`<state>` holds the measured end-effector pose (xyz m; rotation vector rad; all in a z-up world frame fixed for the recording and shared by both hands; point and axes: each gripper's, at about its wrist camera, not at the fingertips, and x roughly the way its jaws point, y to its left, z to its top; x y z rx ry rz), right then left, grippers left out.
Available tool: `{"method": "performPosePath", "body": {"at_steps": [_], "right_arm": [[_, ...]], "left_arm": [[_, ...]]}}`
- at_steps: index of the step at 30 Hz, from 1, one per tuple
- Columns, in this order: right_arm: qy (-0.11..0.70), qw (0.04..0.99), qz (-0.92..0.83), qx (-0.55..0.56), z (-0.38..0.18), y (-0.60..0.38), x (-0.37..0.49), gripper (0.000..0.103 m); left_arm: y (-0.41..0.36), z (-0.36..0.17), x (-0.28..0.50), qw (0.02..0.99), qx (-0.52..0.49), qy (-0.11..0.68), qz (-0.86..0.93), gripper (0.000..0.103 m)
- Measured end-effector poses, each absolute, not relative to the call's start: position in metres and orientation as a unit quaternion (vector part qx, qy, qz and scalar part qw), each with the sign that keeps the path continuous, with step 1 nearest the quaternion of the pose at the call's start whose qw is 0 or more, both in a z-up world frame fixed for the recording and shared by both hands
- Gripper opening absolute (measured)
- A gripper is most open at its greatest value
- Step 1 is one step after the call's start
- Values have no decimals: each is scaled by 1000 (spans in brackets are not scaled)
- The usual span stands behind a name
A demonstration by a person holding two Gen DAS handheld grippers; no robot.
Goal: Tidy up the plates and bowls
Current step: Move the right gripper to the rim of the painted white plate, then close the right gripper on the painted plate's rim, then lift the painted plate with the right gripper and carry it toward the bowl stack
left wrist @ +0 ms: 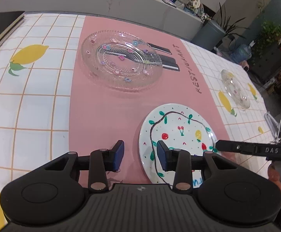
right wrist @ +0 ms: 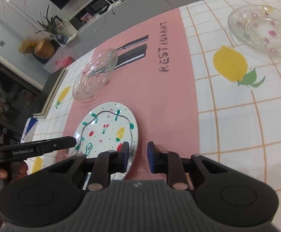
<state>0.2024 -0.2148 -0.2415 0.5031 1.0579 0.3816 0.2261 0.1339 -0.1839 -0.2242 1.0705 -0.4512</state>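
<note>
A white plate (left wrist: 179, 131) (right wrist: 109, 127) painted with fruit and a dark wavy line lies flat on the pink mat (left wrist: 101, 116) (right wrist: 159, 100). My left gripper (left wrist: 140, 154) is open astride the plate's left rim, with one pad over the plate and the other over the mat. My right gripper (right wrist: 138, 154) is open astride the opposite rim, and mat shows between the rim and the outer pad. Each view shows the other gripper's finger (left wrist: 235, 147) (right wrist: 59, 144) side-on at the plate's edge. A large clear glass plate (left wrist: 121, 61) (right wrist: 95, 73) sits further back on the mat.
A second clear glass plate (left wrist: 235, 89) (right wrist: 264, 32) rests on the white tiled cloth with lemon prints, off the mat to the right. A grey counter runs behind the table. A blue and white box (right wrist: 29, 127) lies beyond the table's left edge.
</note>
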Motion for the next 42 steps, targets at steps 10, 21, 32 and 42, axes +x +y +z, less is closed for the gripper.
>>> {"method": "performPosePath", "body": {"at_steps": [10,21,32,42], "right_arm": [[498,808,196,245,-245,-209,197,16],[500,801,191,267,-244,-218,195,7],[471,804,196,306,-213,-241,184,6],[431,822,172,330,-164,-302,128,6]], "left_arm": [[131,-190,229,818,-131,515,-220,19],[127,-179,227,826,-131,507,-207,15],[110,-125,215,841,-125,483,-210,15],[47,-73,166,846,-121,478,-204,13]]}}
